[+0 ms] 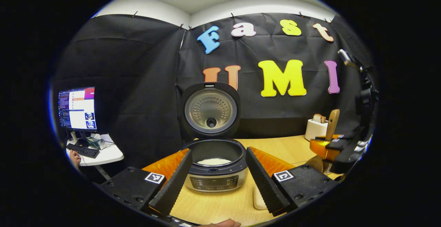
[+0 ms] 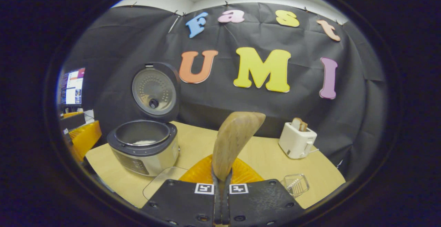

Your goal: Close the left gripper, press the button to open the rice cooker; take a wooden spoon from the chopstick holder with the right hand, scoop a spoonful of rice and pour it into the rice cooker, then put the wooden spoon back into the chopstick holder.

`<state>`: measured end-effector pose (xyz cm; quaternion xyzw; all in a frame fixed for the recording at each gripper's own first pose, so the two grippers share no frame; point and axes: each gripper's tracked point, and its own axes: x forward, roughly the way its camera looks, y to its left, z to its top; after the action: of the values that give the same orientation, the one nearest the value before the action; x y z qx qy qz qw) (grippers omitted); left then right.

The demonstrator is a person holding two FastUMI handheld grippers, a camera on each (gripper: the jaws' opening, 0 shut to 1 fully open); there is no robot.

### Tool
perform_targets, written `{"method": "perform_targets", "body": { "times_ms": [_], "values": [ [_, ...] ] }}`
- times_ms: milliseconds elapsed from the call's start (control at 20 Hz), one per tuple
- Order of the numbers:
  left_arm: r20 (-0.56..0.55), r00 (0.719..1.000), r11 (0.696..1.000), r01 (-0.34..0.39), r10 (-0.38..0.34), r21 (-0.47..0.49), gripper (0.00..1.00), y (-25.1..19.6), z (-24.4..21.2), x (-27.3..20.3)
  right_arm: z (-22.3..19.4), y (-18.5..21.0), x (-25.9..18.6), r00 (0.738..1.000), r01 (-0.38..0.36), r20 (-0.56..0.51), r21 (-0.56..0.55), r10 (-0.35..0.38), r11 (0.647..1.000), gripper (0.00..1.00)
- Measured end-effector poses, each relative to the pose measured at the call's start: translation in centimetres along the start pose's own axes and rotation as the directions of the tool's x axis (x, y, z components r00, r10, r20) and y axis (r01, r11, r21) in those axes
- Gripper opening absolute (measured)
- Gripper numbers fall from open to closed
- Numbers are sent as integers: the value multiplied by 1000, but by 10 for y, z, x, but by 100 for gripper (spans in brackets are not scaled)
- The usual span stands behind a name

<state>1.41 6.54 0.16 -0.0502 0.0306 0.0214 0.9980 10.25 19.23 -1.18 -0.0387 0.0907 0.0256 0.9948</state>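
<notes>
The rice cooker (image 1: 215, 177) stands on the wooden table with its lid (image 1: 211, 110) swung up, and white rice (image 1: 213, 161) lies in its pot. My left gripper (image 1: 218, 153) is open just in front of it, one finger to each side, touching nothing. My right gripper (image 2: 220, 172) is shut on the handle of the wooden spoon (image 2: 234, 141), which stands upright with its bowl at the top. From there the cooker (image 2: 144, 151) is off to the left. In the left gripper view the right gripper (image 1: 339, 144) holds the spoon (image 1: 332, 123) at the far right.
A white toaster (image 2: 296, 139) with bread stands at the back right. A small wire basket (image 2: 294, 184) lies near the table's front right edge. A pale flat tray (image 2: 162, 182) sits beside the cooker. A monitor (image 1: 77, 109) and keyboard stand on a side table to the left.
</notes>
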Motion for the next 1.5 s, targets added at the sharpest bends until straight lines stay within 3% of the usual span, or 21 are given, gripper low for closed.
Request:
{"method": "perform_targets", "body": {
  "times_ms": [200,350,550,750,900,1000,1100,1200,1500],
  "values": [
    [16,1000,1000,6,-5,-16,99,2,-3,10,-34,-4,35,983,70,-174,38,-62,997,1],
    [16,999,995,42,-41,-94,98,8,-6,21,-47,-8,52,956,131,-270,52,-112,990,1],
    [-49,993,985,102,-110,-141,98,13,-21,21,-53,-7,62,934,197,-300,-24,-195,980,2],
    [-8,998,994,58,-59,-95,95,36,-7,12,-53,9,65,928,200,-299,-99,-221,975,2],
    [-3,996,994,93,-94,-63,95,23,-3,5,-54,16,65,924,206,-297,-148,-242,967,2],
    [25,995,995,93,-92,-46,95,22,7,1,-59,25,64,921,182,-321,-144,-220,973,2],
    [52,992,992,118,-115,-42,94,14,14,-3,-67,40,63,921,122,-359,-100,-150,988,5],
    [60,986,986,157,-154,-50,94,4,15,-5,-85,50,58,896,80,-433,-61,-98,995,5],
    [55,985,985,168,-165,-34,94,4,14,-5,-85,49,47,900,45,-431,-71,-71,996,8]
  ]
}}
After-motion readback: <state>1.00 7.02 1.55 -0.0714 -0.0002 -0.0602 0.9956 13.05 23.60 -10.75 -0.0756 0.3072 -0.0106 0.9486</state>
